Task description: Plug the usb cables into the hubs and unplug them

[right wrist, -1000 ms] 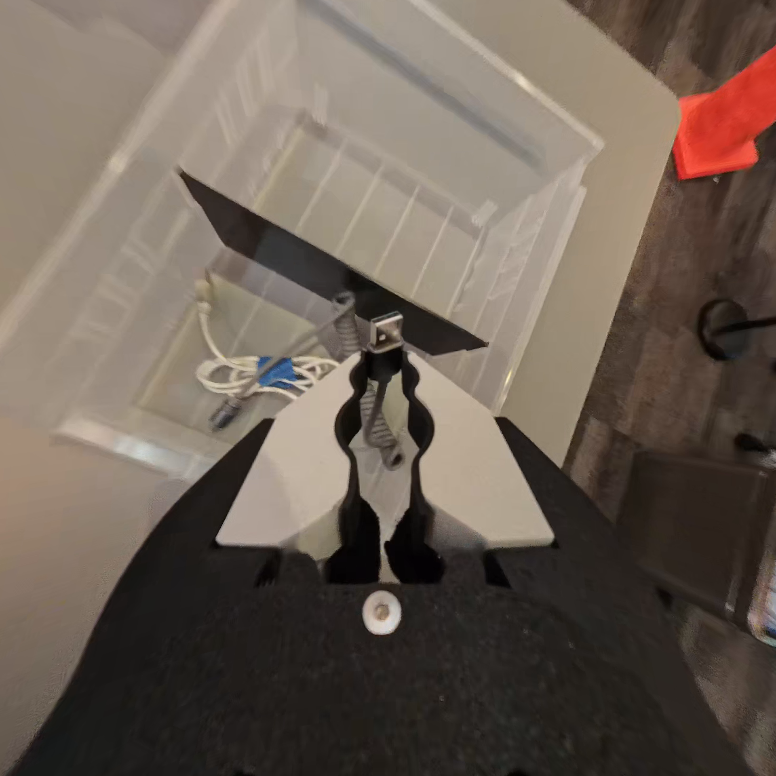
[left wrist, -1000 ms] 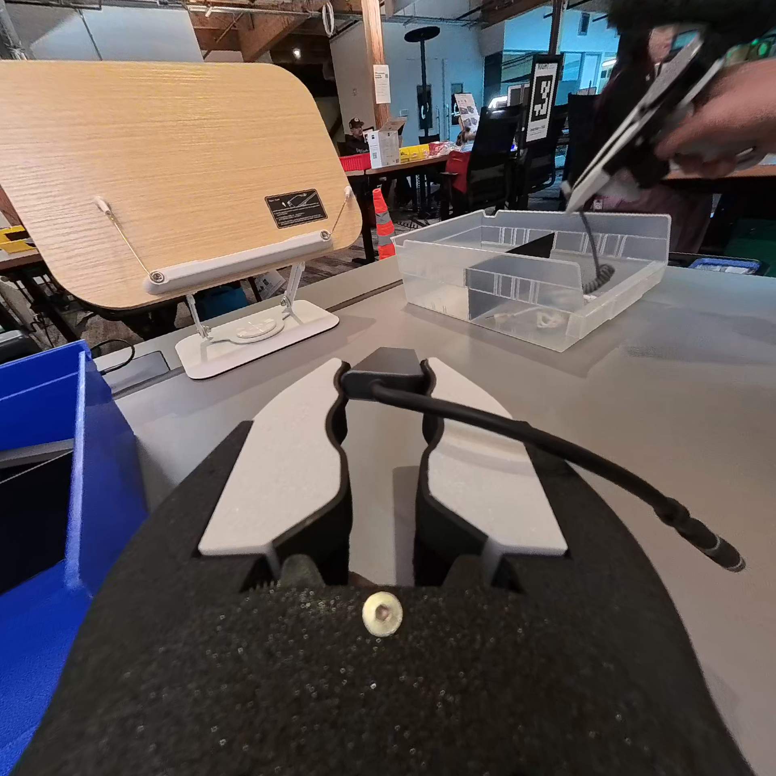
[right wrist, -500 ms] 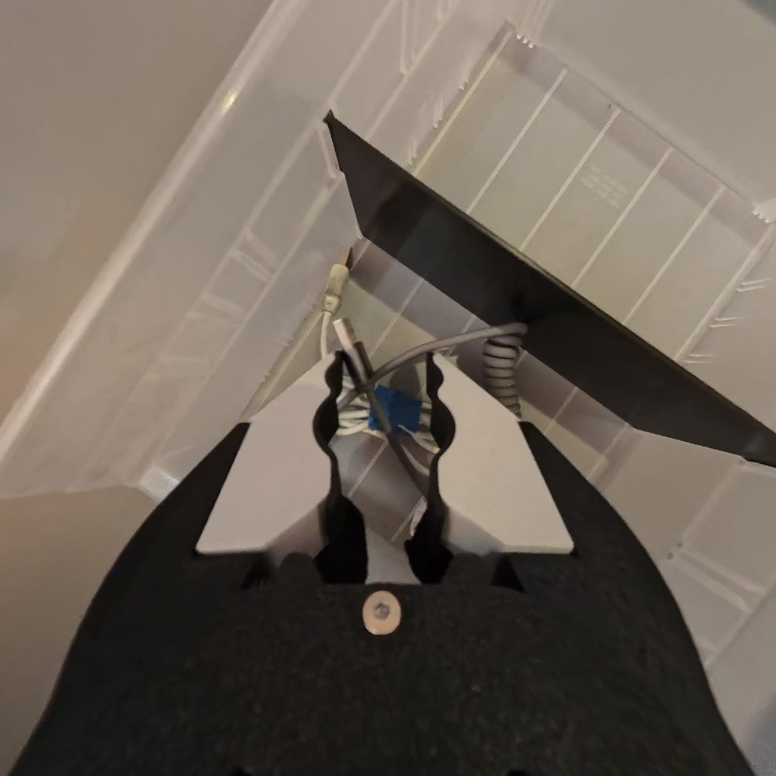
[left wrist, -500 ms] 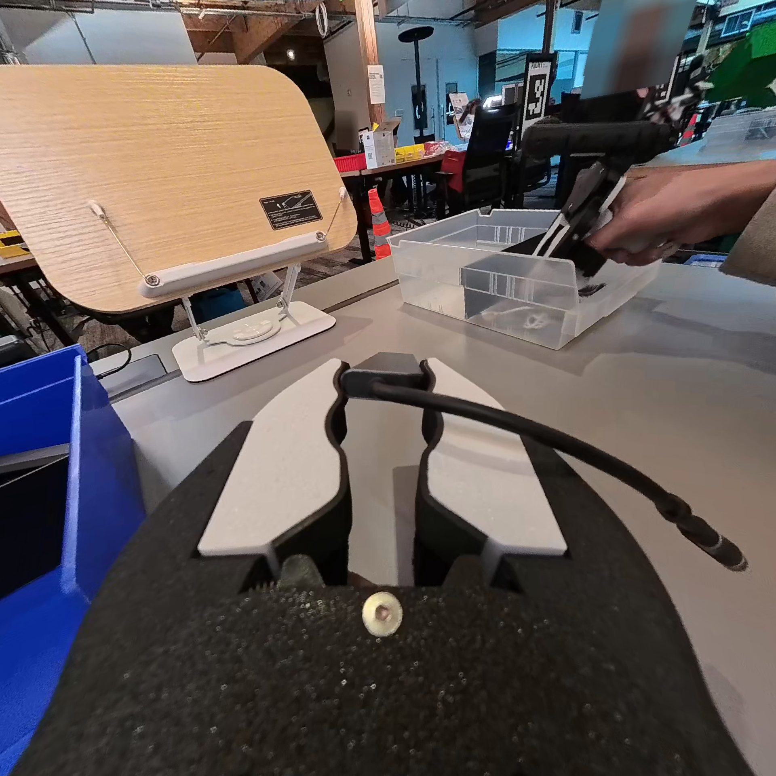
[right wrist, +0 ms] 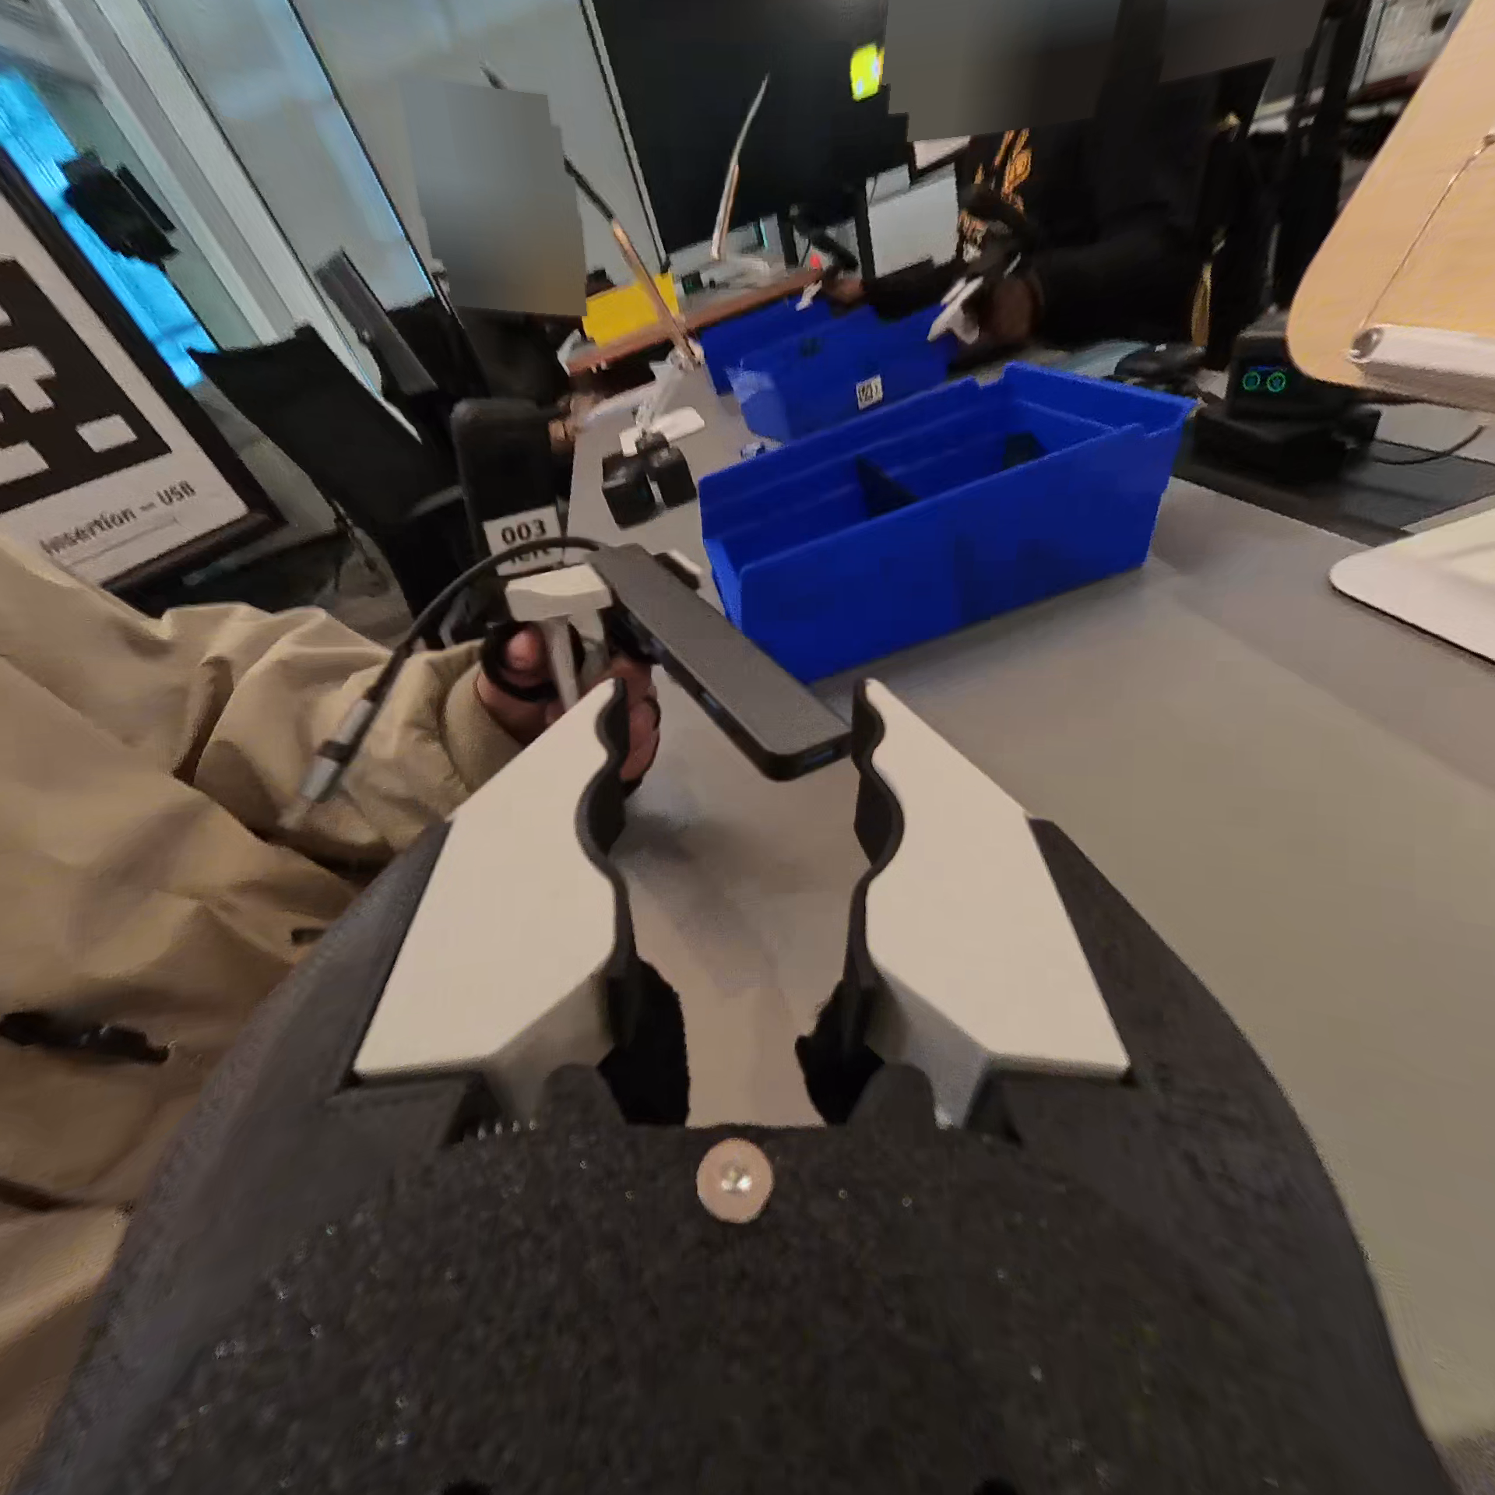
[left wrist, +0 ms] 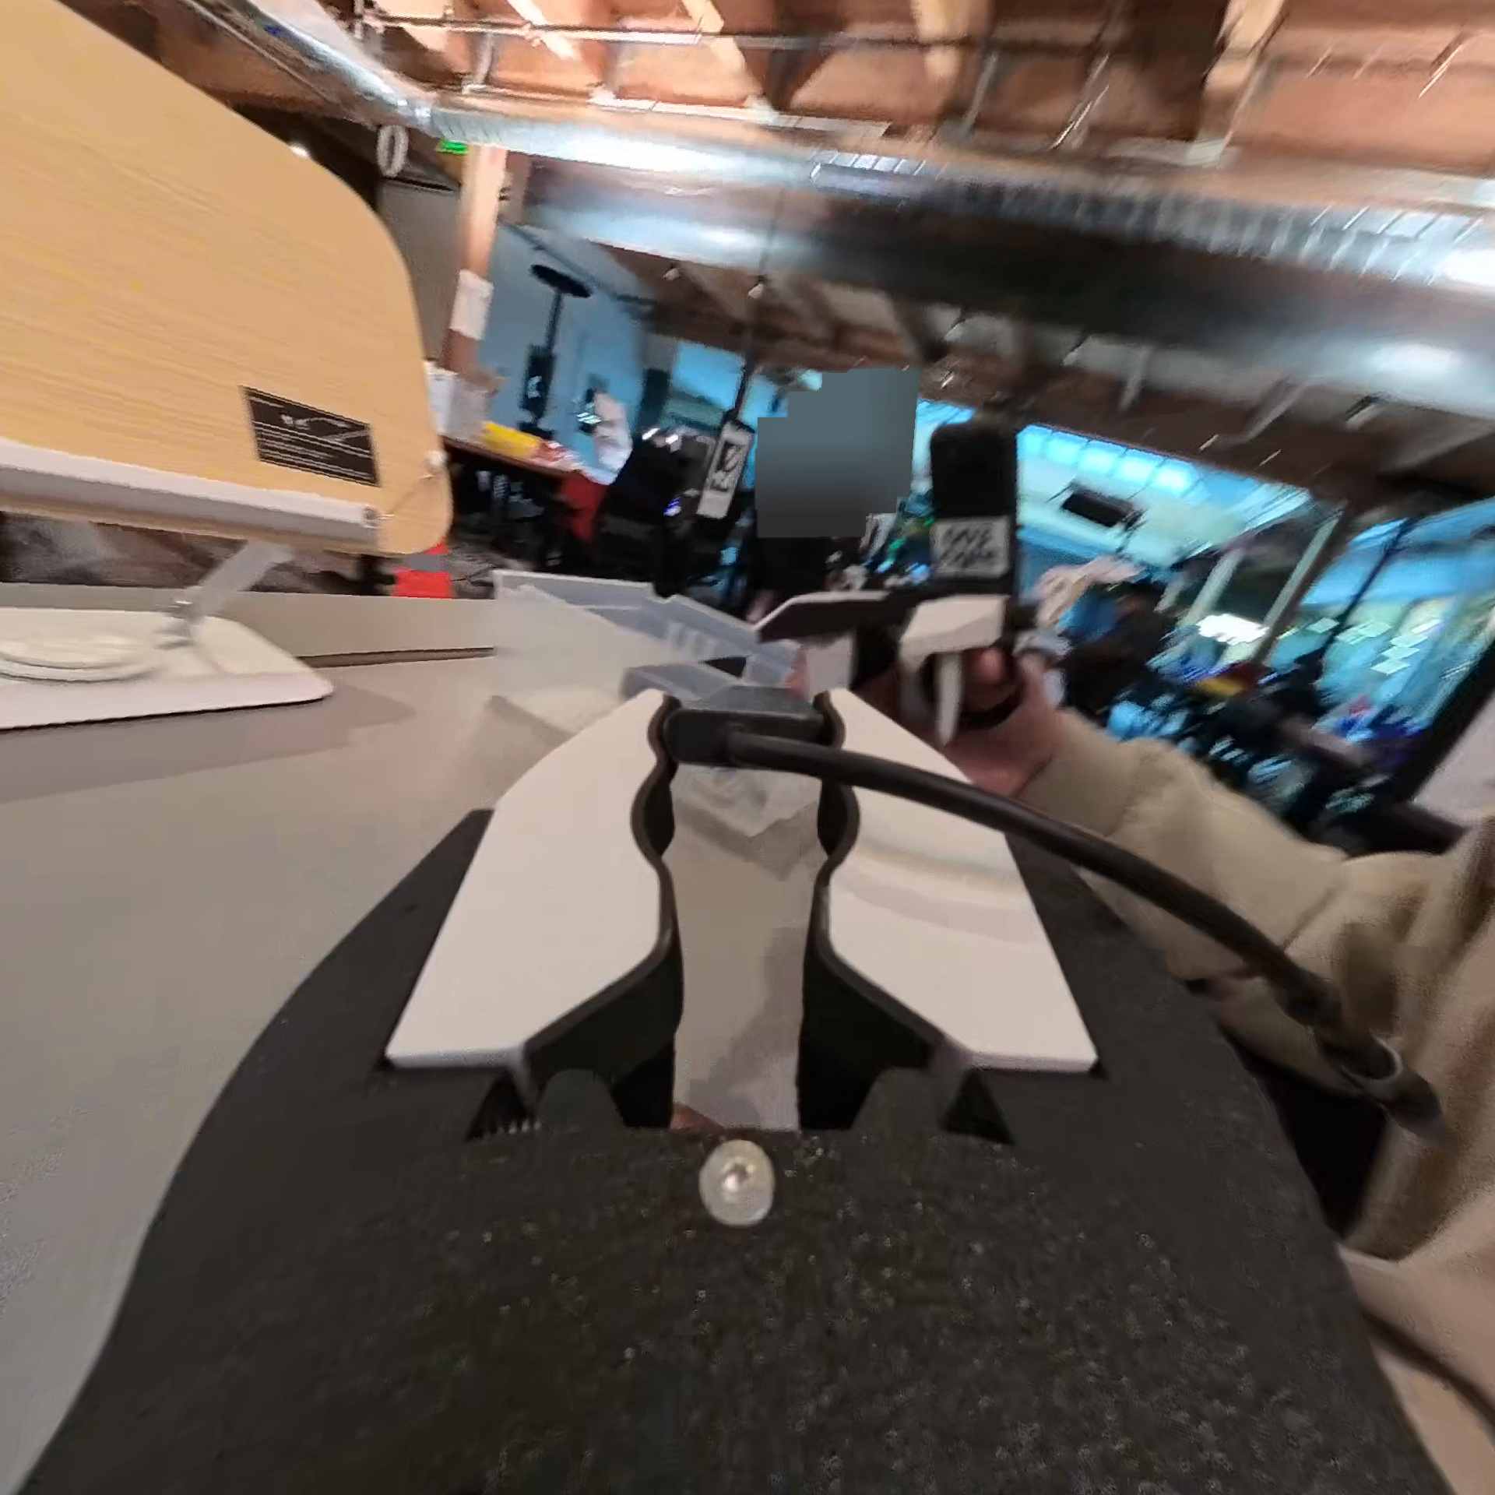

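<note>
My left gripper (left wrist: 743, 716) is shut on a slim black usb hub (left wrist: 748, 702), held above the grey table (left wrist: 202, 849). The hub's black cable (left wrist: 1092, 857) curves off to the right and ends in a silver plug (right wrist: 323, 777) that hangs free. In the right wrist view the hub (right wrist: 712, 671) sticks out from the left gripper (right wrist: 582, 603), with its free end just in front of my right gripper (right wrist: 740, 712). The right gripper is open and empty. In the left wrist view it (left wrist: 801, 647) is held level, facing the hub.
A clear divided bin (left wrist: 639, 611) sits on the table behind the right gripper. A blue divided bin (right wrist: 930, 542) stands beyond the hub. A wooden book stand (left wrist: 186, 323) on a white base is at the left. A tan sleeve (left wrist: 1294, 930) crosses at the right. Across from one pair of fingers to the other is roughly 9 cm.
My right gripper let go of the grey coiled cable in the clear bin, opened, and swung out to face the hub. My left gripper lifted and turned right with the hub.
</note>
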Demonstrator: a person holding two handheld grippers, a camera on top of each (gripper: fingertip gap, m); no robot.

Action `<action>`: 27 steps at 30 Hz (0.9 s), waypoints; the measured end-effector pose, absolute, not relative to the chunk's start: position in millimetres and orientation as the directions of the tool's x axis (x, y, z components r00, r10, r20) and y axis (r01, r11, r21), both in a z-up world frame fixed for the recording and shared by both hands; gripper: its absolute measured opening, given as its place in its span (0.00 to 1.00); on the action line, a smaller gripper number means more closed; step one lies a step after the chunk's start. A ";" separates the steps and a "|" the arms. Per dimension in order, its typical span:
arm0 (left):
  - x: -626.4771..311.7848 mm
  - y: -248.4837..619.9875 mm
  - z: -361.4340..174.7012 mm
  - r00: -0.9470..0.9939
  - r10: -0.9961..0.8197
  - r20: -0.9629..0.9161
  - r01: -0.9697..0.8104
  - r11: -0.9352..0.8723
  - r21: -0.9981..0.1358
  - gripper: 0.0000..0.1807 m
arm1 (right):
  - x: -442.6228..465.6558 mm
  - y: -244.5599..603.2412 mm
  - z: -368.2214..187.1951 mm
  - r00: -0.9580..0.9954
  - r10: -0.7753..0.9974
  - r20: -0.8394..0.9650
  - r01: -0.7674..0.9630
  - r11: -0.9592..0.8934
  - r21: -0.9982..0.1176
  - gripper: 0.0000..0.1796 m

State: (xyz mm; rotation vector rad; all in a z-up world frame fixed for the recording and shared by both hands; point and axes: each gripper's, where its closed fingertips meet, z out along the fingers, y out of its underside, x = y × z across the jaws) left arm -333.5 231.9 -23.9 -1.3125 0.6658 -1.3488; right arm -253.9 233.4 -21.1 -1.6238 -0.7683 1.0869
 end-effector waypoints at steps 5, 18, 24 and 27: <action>-342.1 223.3 -9.8 0.027 -0.916 0.400 0.384 -0.360 -0.850 0.18 | -279.7 227.5 -17.4 0.223 0.866 -0.447 -0.207 -0.406 -0.890 0.33; -340.7 220.4 -7.7 -0.088 -0.876 0.474 0.401 -0.466 -0.789 0.18 | -293.8 213.1 -13.2 0.142 0.880 -0.452 -0.233 -0.414 -0.880 0.17; -336.2 224.9 -17.0 0.023 -0.893 0.449 0.359 -0.411 -0.838 0.21 | -280.7 219.3 -0.4 0.204 0.889 -0.411 -0.247 -0.359 -0.900 0.17; -332.7 229.9 -29.5 0.107 -0.901 0.420 0.288 -0.377 -0.881 0.26 | -247.4 228.5 23.6 0.296 0.888 -0.353 -0.264 -0.279 -0.923 0.17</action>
